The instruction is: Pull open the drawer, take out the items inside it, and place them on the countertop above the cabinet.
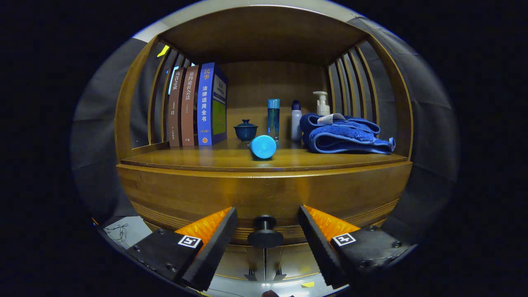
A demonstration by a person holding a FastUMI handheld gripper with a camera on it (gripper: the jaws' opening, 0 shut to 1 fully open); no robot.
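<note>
Fingers of the gripper (267, 231) stand spread apart on either side of the black drawer knob (264, 233) without touching it, low on the cabinet's (165, 189) wooden front, while a blue cylinder (262, 147) lies near the countertop's (198, 159) front edge.

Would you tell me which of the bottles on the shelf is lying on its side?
The light blue bottle, nearest the open gripper; the others behind it stand upright.
</note>
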